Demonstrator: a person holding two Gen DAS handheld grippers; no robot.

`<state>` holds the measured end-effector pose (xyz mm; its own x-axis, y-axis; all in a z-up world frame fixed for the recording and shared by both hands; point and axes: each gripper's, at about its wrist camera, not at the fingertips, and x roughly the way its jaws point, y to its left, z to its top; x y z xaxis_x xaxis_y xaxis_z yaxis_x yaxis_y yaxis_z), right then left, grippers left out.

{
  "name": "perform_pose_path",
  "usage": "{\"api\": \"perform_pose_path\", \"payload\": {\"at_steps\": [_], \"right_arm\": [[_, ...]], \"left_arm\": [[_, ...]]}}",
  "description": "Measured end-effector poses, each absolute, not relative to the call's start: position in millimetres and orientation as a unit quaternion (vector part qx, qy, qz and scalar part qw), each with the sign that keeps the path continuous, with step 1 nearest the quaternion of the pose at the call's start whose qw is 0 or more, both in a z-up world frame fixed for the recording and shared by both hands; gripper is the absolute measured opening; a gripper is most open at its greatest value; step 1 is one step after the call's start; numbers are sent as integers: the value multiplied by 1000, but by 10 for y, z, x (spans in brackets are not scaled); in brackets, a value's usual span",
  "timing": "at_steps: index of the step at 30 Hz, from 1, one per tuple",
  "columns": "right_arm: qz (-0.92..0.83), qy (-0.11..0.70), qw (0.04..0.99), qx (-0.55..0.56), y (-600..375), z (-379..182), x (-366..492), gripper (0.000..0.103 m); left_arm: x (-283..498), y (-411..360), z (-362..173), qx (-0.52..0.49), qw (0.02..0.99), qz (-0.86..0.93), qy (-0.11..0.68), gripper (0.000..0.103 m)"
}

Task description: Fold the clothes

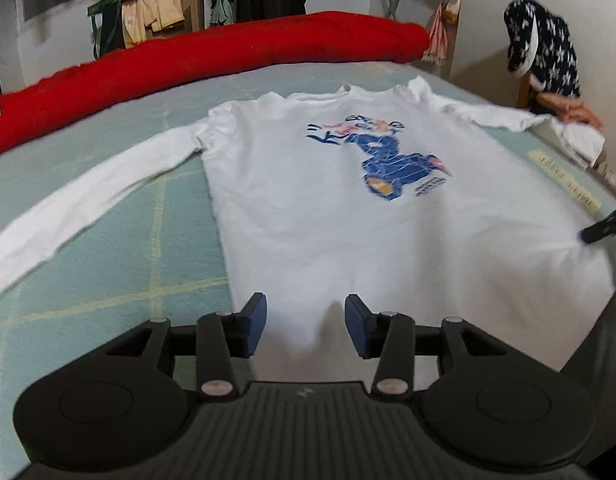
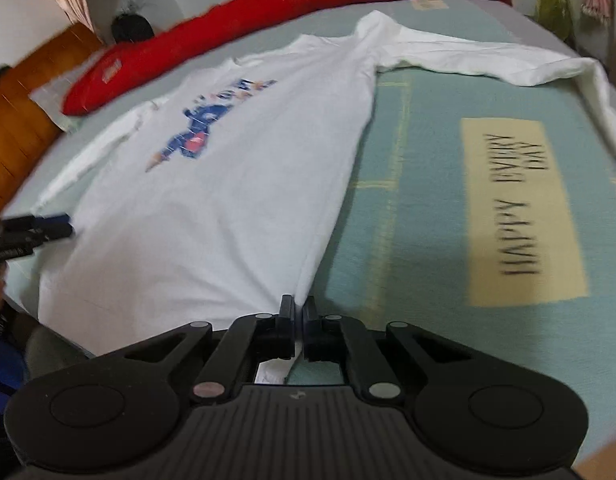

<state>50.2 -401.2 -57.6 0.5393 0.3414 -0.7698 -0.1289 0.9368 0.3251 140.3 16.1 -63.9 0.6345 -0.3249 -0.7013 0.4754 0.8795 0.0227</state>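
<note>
Our left gripper (image 1: pixel 306 326) hovers over the hem of the white long-sleeved shirt (image 1: pixel 328 200), its blue pads apart with nothing between them; we see the shirt spread print-up on the pale green bed cover (image 1: pixel 108 272), a red bolster (image 1: pixel 212 60) behind it. From the right wrist, our right gripper (image 2: pixel 299 316) is clamped on the shirt's hem corner; the left gripper lies at the far edge.

On the cream patch (image 2: pixel 520 208) of the green bed cover (image 2: pixel 408 240) in front of me, upside-down dark letters seem to read "HAPPY" in the larger line; the smaller line beside it is too blurred to read.
</note>
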Motion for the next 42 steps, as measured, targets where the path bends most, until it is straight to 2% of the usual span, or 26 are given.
{"api": "perform_pose_path", "payload": {"at_steps": [2, 7, 9, 11, 15, 18, 25, 30, 33, 35, 38, 40, 42], "right_arm": [[136, 470, 864, 115, -4040, -563, 492, 6], [121, 437, 889, 70, -3940, -269, 568, 22], [132, 410, 900, 66, -3843, -136, 706, 41], [152, 392, 906, 56, -3687, -81, 892, 54], [188, 395, 899, 19, -3286, -300, 1410, 54], [179, 407, 896, -13, -3177, -575, 1706, 54], [135, 407, 903, 13, -3750, -611, 1711, 55], [172, 370, 912, 29, -3626, -363, 1964, 70], [210, 364, 907, 25, -3398, -340, 2274, 71], [209, 377, 902, 14, -3327, -433, 2460, 71], [164, 398, 903, -13, -3398, -598, 2626, 71], [141, 392, 909, -3, -3610, -671, 2623, 71], [119, 387, 914, 12, -3803, -697, 2617, 71]], "left_arm": [[1432, 149, -603, 112, 898, -225, 361, 45], [1654, 10, -482, 111, 896, -259, 343, 52], [1819, -100, -509, 110, 891, -273, 345, 52], [2010, -212, -564, 104, 887, -286, 348, 52], [2407, -328, -780, 81, 883, -296, 356, 52], [2607, -255, -923, 103, 896, -254, 350, 54], [2880, 98, -824, 75, 894, -237, 373, 49], [3153, -158, -628, 54, 887, -306, 341, 56], [3433, -291, -724, 33, 879, -307, 362, 57], [3565, -243, -819, 47, 893, -266, 361, 51], [3692, -70, -895, 42, 903, -231, 359, 52], [3750, 84, -917, 25, 906, -221, 360, 45], [3749, 43, -889, 54, 910, -210, 352, 45]]}}
